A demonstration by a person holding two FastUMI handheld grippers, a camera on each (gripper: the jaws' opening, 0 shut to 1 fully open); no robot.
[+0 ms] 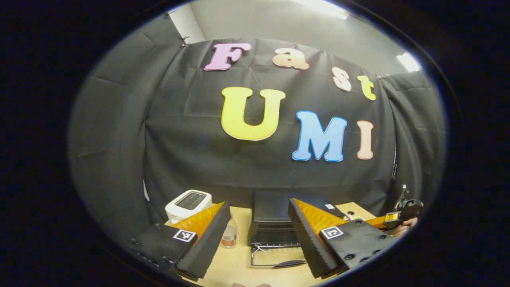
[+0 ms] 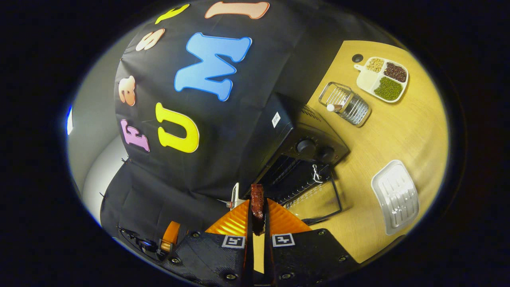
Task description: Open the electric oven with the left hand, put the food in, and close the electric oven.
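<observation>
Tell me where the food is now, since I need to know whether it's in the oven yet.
In the right gripper view, the food is pinched in the right gripper, held just in front of the open oven, not yet inside.

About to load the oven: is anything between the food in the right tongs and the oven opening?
Nothing visible: the oven door lies folded down, and the food in the right tongs faces the open cavity.

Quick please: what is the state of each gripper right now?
Left gripper: open, holding nothing.
Right gripper: closed on the food, a dark reddish piece.
</observation>
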